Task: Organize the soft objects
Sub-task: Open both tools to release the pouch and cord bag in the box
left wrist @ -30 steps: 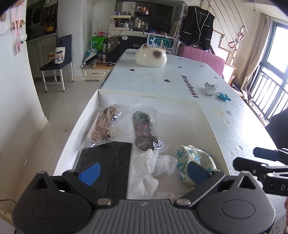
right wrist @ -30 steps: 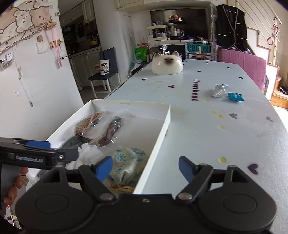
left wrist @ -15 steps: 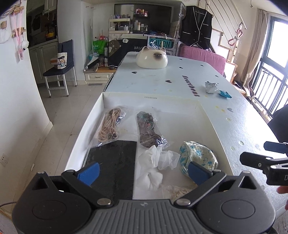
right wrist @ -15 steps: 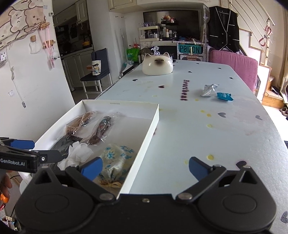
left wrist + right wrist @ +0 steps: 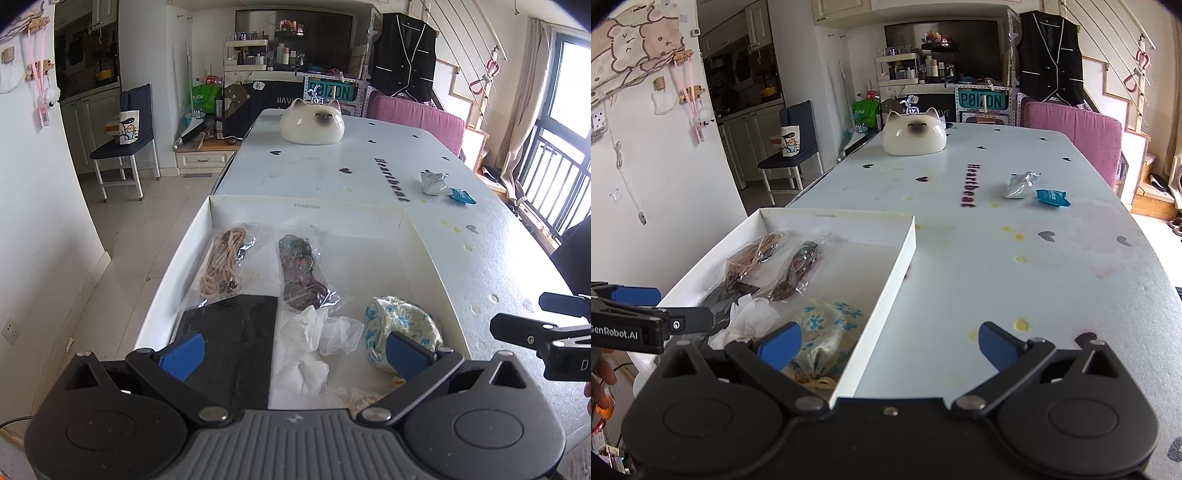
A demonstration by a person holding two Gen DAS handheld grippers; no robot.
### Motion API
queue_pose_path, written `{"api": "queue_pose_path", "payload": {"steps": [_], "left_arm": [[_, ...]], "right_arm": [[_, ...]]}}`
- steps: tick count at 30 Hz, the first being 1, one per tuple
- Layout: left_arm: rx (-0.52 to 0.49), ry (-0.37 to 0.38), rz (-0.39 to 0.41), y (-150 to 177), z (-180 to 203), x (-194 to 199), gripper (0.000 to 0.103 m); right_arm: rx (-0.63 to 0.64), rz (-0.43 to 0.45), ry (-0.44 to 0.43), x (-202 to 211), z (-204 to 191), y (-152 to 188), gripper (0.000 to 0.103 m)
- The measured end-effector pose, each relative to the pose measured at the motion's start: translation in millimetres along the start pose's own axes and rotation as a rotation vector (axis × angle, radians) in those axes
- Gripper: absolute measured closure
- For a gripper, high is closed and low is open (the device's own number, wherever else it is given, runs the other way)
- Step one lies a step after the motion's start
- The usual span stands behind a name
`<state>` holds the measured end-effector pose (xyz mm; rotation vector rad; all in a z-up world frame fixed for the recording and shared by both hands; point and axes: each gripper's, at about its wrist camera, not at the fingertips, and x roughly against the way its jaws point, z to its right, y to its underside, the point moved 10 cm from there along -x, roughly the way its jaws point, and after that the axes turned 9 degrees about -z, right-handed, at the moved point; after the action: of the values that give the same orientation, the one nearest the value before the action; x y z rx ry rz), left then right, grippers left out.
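Note:
A shallow white box (image 5: 306, 201) lies on the table's near left part. In it are a bagged tan cord (image 5: 221, 264), a bagged dark cord (image 5: 301, 273), a black cloth (image 5: 232, 339), crumpled white plastic (image 5: 314, 339) and a blue-flowered pouch (image 5: 402, 328). My left gripper (image 5: 293, 352) hovers open over the box's near end, nothing between its fingers. My right gripper (image 5: 889, 345) is open wide and straddles the box's right wall (image 5: 905, 258) from above. Its left finger is over the flowered pouch (image 5: 827, 332), its right finger over bare table. It holds nothing.
A cat-shaped ceramic dish (image 5: 312, 123) sits at the table's far end. A silver wrapper (image 5: 434, 182) and a blue packet (image 5: 461, 195) lie at the right. A pink chair (image 5: 417, 123) stands behind. The floor drops away left of the box.
My right gripper's jaws have spread wider. Both views have drawn back slightly from the box. The things in the box lie as before.

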<state>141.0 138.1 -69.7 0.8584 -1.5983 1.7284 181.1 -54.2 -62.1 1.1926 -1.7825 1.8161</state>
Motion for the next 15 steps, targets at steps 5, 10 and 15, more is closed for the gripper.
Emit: {"api": "queue_pose_path", "payload": {"steps": [5, 10, 15], "left_arm": [[-0.005, 0.002, 0.002, -7.6, 9.0, -0.7, 0.0], [-0.021, 0.01, 0.007, -16.6, 23.6, -2.6, 0.0], [-0.034, 0.018, 0.02, -29.1, 38.8, -3.4, 0.0]], "right_arm": [[-0.007, 0.004, 0.001, 0.4, 9.3, -4.3, 0.0], [-0.025, 0.013, 0.009, 1.7, 25.1, -10.3, 0.0], [-0.051, 0.028, 0.02, 3.3, 46.8, -17.5, 0.0]]}}
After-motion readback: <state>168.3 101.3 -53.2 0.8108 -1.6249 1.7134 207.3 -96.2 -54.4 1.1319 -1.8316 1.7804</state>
